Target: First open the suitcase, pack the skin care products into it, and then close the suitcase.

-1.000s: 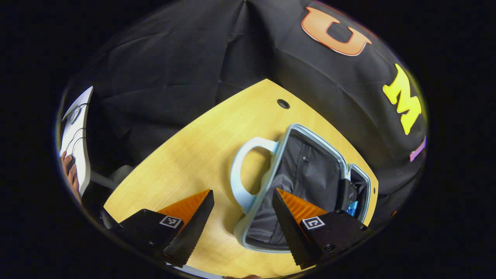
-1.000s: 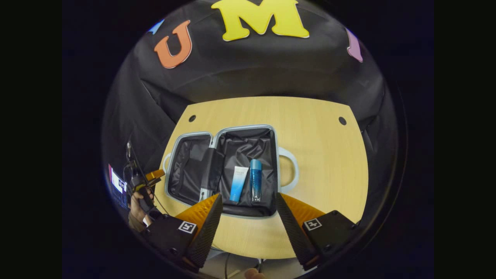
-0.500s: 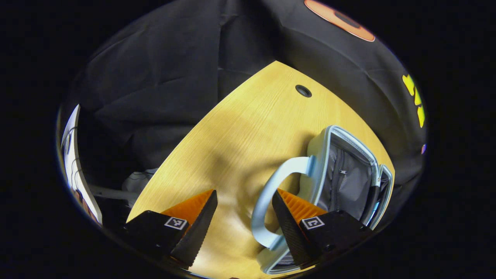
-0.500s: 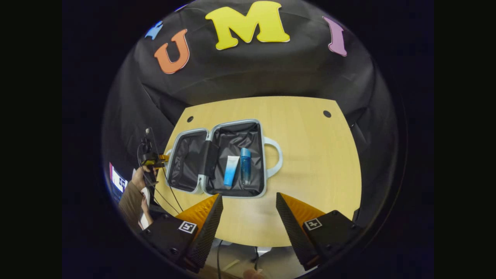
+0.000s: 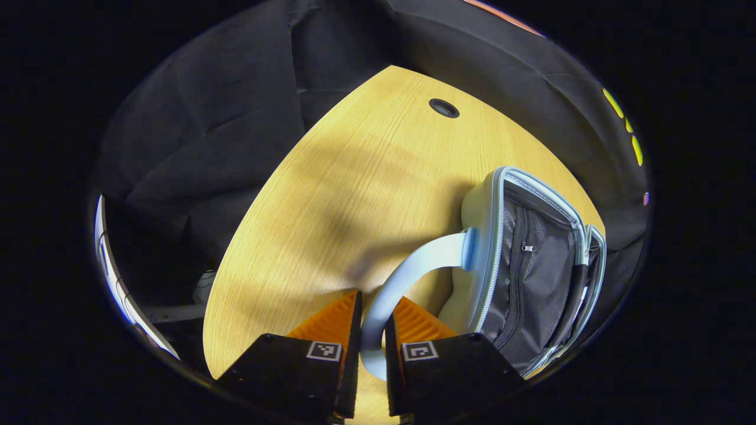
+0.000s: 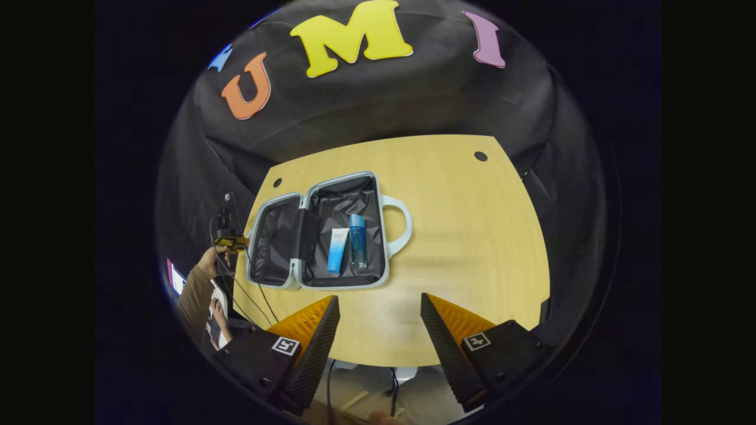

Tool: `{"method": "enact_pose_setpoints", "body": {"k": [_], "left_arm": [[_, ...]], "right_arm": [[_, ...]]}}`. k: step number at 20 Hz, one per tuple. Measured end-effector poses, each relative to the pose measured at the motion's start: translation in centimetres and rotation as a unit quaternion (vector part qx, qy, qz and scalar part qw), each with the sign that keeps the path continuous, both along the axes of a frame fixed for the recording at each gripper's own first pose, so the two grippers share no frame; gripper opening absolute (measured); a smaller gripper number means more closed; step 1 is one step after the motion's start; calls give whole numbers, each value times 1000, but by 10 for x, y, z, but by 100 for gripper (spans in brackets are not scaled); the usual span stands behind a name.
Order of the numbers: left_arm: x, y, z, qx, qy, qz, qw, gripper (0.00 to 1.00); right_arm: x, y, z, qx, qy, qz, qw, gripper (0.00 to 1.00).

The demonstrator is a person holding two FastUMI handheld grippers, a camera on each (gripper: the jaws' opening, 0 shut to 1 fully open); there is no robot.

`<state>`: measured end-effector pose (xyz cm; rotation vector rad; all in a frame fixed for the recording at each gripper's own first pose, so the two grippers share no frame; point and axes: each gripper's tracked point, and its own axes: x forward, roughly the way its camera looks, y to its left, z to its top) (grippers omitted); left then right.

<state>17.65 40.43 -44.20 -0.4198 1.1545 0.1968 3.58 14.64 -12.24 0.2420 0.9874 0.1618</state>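
The pale blue suitcase (image 6: 342, 287) lies open on the wooden table (image 6: 466, 236). A blue-and-white tube (image 6: 337, 250) and a blue bottle (image 6: 357, 240) lie side by side in its right half. In the left gripper view, my left gripper (image 5: 372, 321) is shut on the curved handle (image 5: 413, 265) of the left half (image 5: 478, 236), whose shell and mesh lining (image 5: 531, 277) I see from the side. The right gripper view shows that gripper (image 6: 227, 239) held by a hand at the case's left end. My right gripper (image 6: 378, 297) stands open over the table's near edge, apart from the case.
The table has round cable holes at its far corners (image 6: 481, 156) (image 6: 277, 182) (image 5: 443, 108). A second handle (image 6: 401, 223) sticks out from the case's right half. Bare wood stretches to the right of the case. A person's sleeve and hand (image 6: 198, 283) are at the left.
My left gripper moved in onto the left half's handle and shut on it. My right gripper pulled back from the case toward the table's near edge, staying open.
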Motion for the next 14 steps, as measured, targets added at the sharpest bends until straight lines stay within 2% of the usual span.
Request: {"method": "enact_pose_setpoints", "body": {"k": [1,2,4,5,6,8,9,11,12,14], "left_arm": [[0,1,0,4,3,-6,1000,22],[0,1,3,6,5,-11,1000,22],[-1,-1,10,4,6,-23,1000,20],[-1,-3,14,5,8,-28,1000,27],[-2,-3,19,6,11,-31,999,18],[-2,-7,29,13,11,-36,999,17],[-4,-4,34,24,13,-36,999,16],[-7,-4,53,37,12,-33,999,15],[-8,-6,62,44,10,-31,999,15],[-10,-9,79,62,4,-30,998,14]], "right_arm": [[-1,0,0,3,-1,-1,1000,82],[-3,-2,0,4,-1,-2,1000,78],[-6,-4,0,5,-2,-1,1000,82],[-7,-4,-1,7,-3,0,1000,82],[-6,-4,-2,10,-3,3,1000,82],[-6,-6,-5,10,-3,10,1000,78],[-5,-7,-4,11,-4,14,1000,82],[-2,-14,-3,14,-10,21,1000,82],[0,-17,-2,16,-14,23,999,78],[2,-24,-2,26,-18,33,999,82]]}}
